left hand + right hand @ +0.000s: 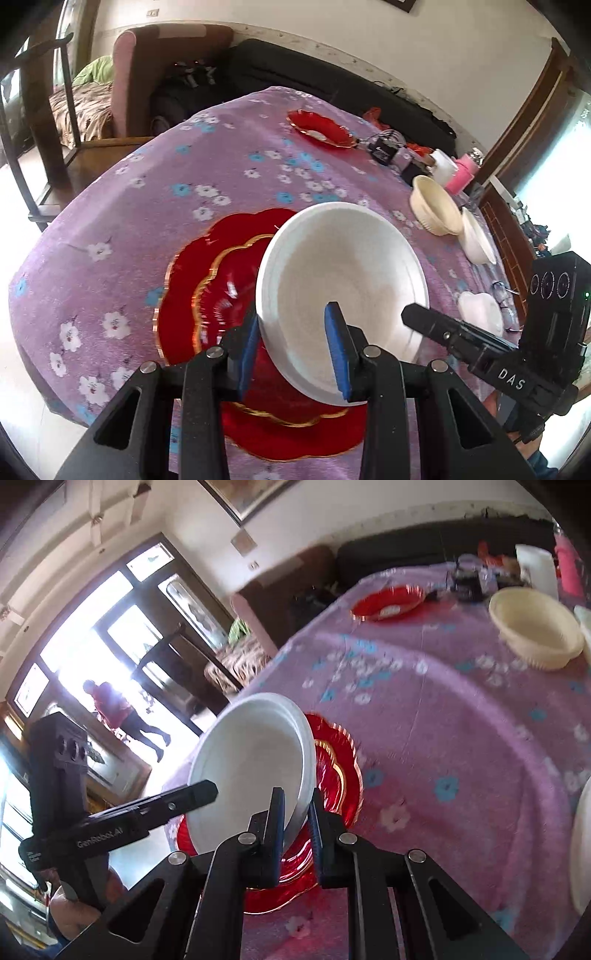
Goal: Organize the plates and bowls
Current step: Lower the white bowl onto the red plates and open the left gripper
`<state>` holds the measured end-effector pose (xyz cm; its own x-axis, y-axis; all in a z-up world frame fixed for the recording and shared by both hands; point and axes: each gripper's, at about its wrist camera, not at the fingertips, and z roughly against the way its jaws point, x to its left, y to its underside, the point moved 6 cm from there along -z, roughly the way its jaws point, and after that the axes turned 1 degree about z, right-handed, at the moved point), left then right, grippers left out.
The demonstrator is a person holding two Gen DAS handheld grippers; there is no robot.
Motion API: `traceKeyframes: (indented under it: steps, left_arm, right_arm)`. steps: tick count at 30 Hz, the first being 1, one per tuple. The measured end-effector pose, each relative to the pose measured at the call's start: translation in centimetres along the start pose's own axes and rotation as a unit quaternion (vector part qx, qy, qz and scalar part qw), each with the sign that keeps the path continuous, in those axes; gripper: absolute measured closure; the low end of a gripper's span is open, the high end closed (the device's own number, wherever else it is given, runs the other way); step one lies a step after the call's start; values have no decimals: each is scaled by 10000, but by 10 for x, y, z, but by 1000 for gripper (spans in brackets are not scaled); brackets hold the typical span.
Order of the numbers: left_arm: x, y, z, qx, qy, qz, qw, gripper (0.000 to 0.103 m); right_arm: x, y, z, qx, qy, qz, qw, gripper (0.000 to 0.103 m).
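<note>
Purple flowered cloth (pixel 155 206) covered the surface, sofa and wall behind it. Both grippers had the same white bowl (pixel 343 273), tilted up over the big red plate (pixel 207 280). Left gripper (pixel 295 350) jaws sat narrow across its rim, one pad inside, one outside; right gripper (pixel 297 834) jaws were pinched nearly shut on the opposite rim. Cream bowl (pixel 434 205) and small red plate (pixel 319 129) sat well apart, farther back.
</note>
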<state>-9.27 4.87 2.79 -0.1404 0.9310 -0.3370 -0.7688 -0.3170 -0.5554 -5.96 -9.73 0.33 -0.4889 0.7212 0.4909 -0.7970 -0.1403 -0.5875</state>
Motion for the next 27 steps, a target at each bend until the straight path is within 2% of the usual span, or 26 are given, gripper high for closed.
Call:
traceKeyframes:
  steps: [10,17,19,20,27]
  left_arm:
    - [25,4,-11,120,-21,259,9996,70]
    - [29,5,-16,140,-56,341,9993,69]
    - [30,3,-16,114,-87,342,9993,67]
    - [30,3,-16,107,-86,349,9993,67]
    - [26,0,-12,48,-103,343,9993,63]
  right_arm:
    - [0,11,-31,361,-21,-70,9993,88]
    - [2,11,-30,340,-58,55,9994,86]
    - [3,11,-28,315,-53,69,9995,76]
    - [2,11,-27,290,-57,77,9995,75]
    - [-2,4,-14,125,-161,-6,9998,75]
